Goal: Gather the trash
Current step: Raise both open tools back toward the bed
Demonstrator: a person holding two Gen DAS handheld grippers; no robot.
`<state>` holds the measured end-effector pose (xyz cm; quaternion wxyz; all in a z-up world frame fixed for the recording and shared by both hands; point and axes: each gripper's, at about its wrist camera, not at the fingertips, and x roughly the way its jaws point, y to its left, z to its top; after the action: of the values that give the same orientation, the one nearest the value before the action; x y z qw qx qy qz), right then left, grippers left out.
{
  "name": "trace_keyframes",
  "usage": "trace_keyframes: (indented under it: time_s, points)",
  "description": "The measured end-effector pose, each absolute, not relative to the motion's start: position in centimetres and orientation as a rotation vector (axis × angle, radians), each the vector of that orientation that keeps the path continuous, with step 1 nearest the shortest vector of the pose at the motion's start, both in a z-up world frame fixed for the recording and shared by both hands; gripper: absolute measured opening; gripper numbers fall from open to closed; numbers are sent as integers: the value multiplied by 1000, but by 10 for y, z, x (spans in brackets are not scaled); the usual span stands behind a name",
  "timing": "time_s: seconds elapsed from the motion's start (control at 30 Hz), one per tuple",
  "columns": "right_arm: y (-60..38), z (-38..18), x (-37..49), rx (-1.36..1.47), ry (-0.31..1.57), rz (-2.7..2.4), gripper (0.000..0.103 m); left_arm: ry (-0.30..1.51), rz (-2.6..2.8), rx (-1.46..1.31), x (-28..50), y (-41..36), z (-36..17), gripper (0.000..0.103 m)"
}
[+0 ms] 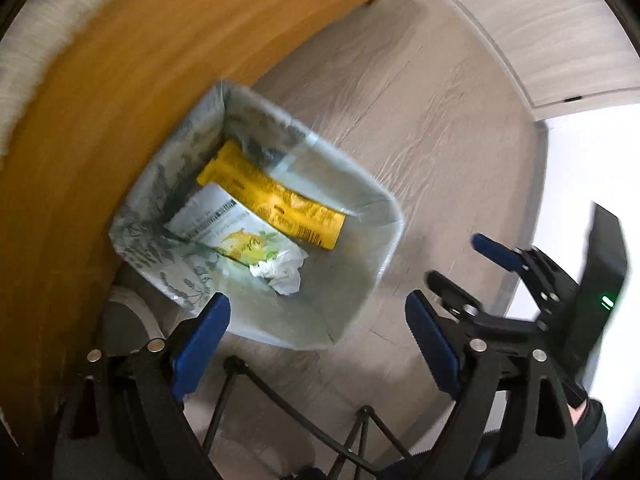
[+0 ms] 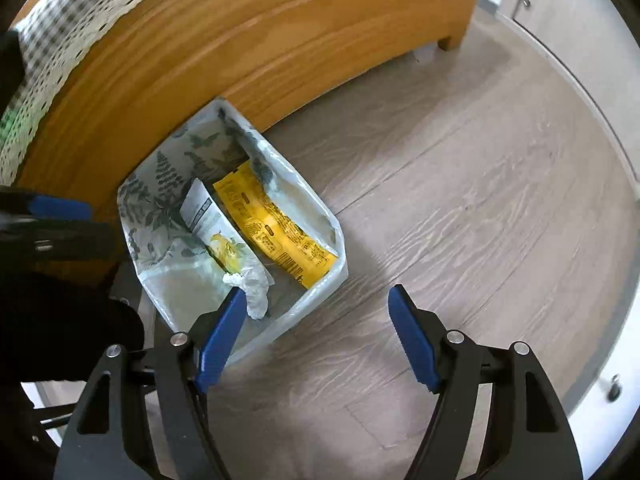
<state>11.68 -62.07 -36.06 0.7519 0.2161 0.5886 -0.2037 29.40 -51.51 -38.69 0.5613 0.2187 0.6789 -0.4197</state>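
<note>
Trash bin [image 1: 362, 216] sits on grey wood-look floor [image 1: 440, 128], its far-left side just beside the orange wooden furniture panel [image 1: 120, 100], lined with a leaf-print bag [image 2: 160, 200]. Inside lie 2 wrappers side by side: yellow wrapper [image 1: 272, 196] on the right, white lemon-print wrapper [image 1: 240, 240] on the left, its near end crumpled.

Left gripper [image 1: 320, 344] hangs over the bin's near edge, blue pads wide apart, nothing between them. Right gripper [image 2: 316, 340] is spread too, empty, over the bin's near-right corner and floor.

Left view is motion-blurred, so wrapper print is unreadable. Checked cloth [image 2: 52, 40] tops the furniture, far left.
</note>
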Motion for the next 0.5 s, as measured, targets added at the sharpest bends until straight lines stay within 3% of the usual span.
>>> trace_keyframes:
  time_s: [0.27, 0.5]
  points:
    - [-606, -314, 140, 357, 1269, -479, 70, 1443, -1004, 249, 327, -442, -282, 86]
    - [-559, -216, 202, 208, 1047, -389, 71, 1147, -940, 31, 377, -321, -170, 92]
